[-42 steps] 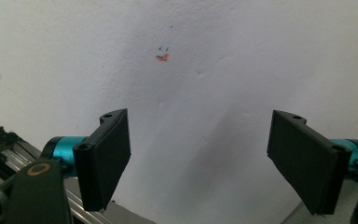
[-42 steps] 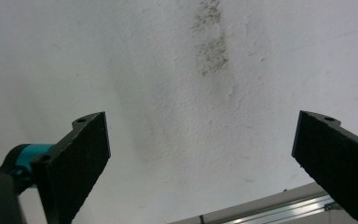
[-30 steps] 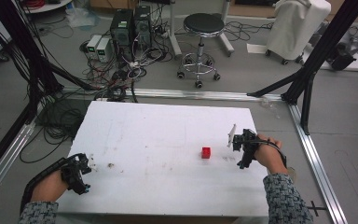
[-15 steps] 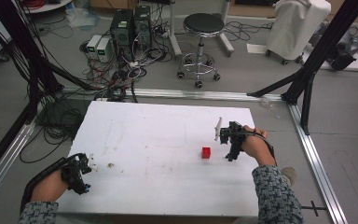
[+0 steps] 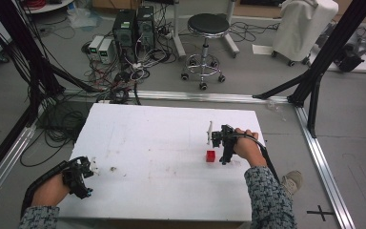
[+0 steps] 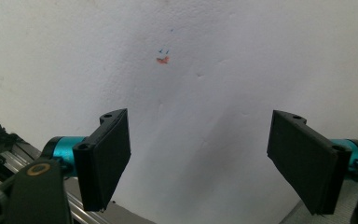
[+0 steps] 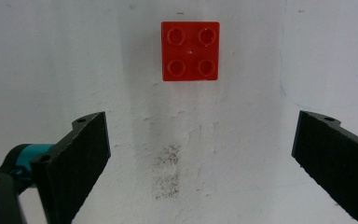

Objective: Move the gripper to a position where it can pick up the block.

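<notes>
Red square plastic four-stud building brick (image 5: pixel 210 156) flat on white rectangular foam-topped table (image 5: pixel 147 143), studs up, sitting at about 3 o'clock from table centre. Nothing touching it.

Right black two-jaw tongs (image 5: pixel 220 145) held in right hand (image 5: pixel 246 147), just beside brick at its 3 o'clock, pointing down at table. Jaws spread wide, nothing between them. Right gripper view: brick (image 7: pixel 190 51) at 12 o'clock, ahead of both jaws, well clear of tips, centred on the gap; tongs (image 7: pixel 200 158) hovering over bare surface with a grey scuffed smudge (image 7: pixel 168 170) below brick at 6 o'clock.

Left black two-jaw tongs (image 5: pixel 82 175) in left hand (image 5: pixel 52 188) at table's 8 o'clock corner, well apart from brick. Jaws spread wide, holding nothing. Left gripper view: tongs (image 6: pixel 198 154) over bare white surface, small orange-and-blue mark (image 6: pixel 162 57) at 12 o'clock ahead of jaws; teal cylinders behind each jaw; table edge and aluminium rail at 7 o'clock.

Small dark speck (image 5: pixel 112 168) on table near left tongs, at their 2 o'clock. Patterned sleeves on both forearms. Beyond table at 12 o'clock: black round stool on castors (image 5: pixel 205 45), computer towers (image 5: pixel 134 24), tangled cables on grey floor. Black frame struts at 10 and 2 o'clock.
</notes>
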A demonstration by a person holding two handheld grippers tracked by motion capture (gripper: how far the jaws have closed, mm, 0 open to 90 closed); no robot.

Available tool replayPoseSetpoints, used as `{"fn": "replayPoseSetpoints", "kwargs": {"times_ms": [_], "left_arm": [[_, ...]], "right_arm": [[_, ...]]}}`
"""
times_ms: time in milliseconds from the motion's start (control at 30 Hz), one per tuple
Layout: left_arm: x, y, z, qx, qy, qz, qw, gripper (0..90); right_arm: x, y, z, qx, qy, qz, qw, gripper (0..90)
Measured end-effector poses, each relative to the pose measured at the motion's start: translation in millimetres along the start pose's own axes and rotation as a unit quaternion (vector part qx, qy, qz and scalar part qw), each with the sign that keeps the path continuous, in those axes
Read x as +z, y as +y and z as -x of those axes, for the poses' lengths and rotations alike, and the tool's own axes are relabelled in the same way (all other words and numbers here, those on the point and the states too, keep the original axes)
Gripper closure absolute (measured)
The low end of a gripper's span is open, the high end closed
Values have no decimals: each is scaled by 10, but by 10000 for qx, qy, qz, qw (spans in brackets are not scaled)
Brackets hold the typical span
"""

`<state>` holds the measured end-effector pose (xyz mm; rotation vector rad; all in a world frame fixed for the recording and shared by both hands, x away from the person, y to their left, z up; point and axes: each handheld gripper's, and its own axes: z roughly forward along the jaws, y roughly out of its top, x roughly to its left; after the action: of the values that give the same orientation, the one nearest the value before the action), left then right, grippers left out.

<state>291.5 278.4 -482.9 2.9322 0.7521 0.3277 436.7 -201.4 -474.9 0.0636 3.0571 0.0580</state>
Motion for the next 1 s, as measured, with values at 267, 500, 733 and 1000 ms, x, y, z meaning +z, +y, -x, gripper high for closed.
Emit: {"fn": "replayPoseSetpoints", "kwargs": {"times_ms": [267, 500, 733, 1000], "left_arm": [[-6, 7, 4, 13, 10, -1, 10000, 216], [-10, 1, 4, -12, -6, 11, 10000, 216], [-3, -5, 6, -34, -24, 34, 10000, 216], [2, -4, 5, -20, -14, 28, 10000, 216]], "right_arm": [[95, 102, 20, -29, 49, 70, 10000, 34], [179, 174, 39, -65, 96, 53, 9999, 34], [297, 234, 65, -147, 159, -41, 9998, 34], [383, 294, 64, -190, 238, -64, 9995, 34]]}}
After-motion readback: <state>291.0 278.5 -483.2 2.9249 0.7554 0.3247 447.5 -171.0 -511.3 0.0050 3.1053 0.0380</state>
